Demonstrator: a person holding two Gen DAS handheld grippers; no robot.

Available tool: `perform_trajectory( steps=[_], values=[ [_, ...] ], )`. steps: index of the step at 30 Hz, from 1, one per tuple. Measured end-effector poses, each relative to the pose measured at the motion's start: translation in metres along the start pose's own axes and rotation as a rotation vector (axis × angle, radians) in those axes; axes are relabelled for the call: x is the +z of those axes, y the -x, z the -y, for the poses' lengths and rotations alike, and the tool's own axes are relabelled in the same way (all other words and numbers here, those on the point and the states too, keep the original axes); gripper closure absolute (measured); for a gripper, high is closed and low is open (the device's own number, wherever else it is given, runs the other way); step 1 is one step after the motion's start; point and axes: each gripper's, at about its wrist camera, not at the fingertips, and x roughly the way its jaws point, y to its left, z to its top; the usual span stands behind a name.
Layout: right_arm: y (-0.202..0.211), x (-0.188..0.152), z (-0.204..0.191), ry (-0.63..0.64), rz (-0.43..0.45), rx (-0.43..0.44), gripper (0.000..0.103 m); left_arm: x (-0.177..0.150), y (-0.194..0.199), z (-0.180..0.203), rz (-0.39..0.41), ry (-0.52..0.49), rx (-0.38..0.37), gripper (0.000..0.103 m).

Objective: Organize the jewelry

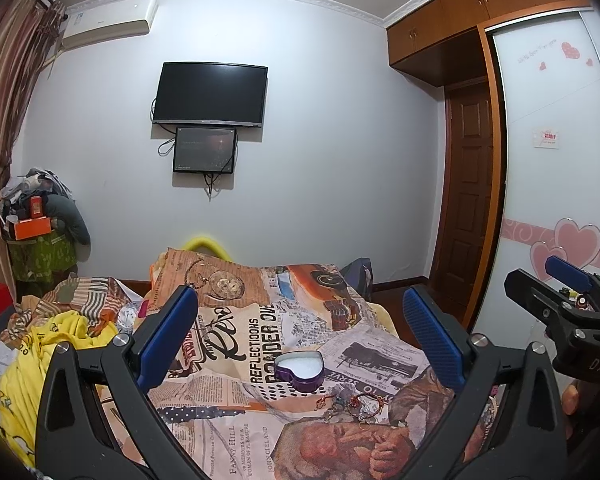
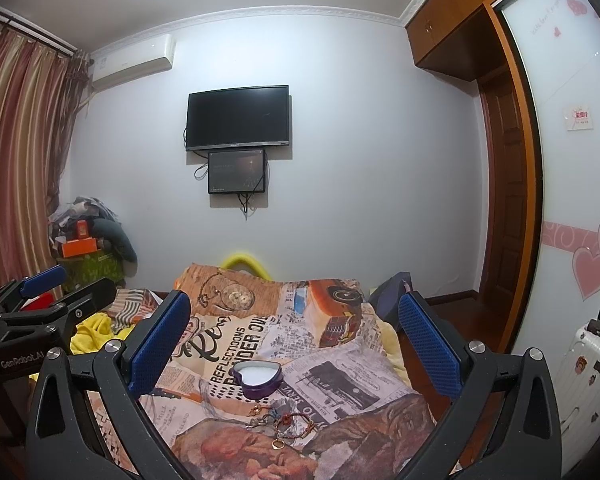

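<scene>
A purple heart-shaped tin (image 1: 300,370) with a white lining stands open on the printed bedspread; it also shows in the right wrist view (image 2: 257,378). Just in front of it lies a small heap of jewelry (image 1: 350,404): red cord bracelets, charms and a gold ring (image 2: 278,444). In the right wrist view the heap (image 2: 282,420) sits between the tin and the camera. My left gripper (image 1: 300,332) is open and empty above the tin. My right gripper (image 2: 296,336) is open and empty above the same spot. Each gripper shows at the edge of the other's view.
The bedspread (image 1: 240,432) covers the bed. Yellow clothes (image 1: 52,344) pile at the left. A TV (image 1: 210,94) hangs on the far wall. A wardrobe with heart stickers (image 2: 580,184) and a white suitcase (image 2: 588,364) stand at the right.
</scene>
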Motion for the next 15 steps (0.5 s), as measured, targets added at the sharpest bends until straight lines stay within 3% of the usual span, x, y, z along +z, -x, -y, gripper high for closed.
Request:
perform_trajectory(
  steps=[15],
  values=[
    [-0.0025,-0.0014,0.0015,-0.003,-0.007,0.002,0.0,-0.0001,-0.0032,0.0001,-0.012,0.0,-0.004,0.0]
  ],
)
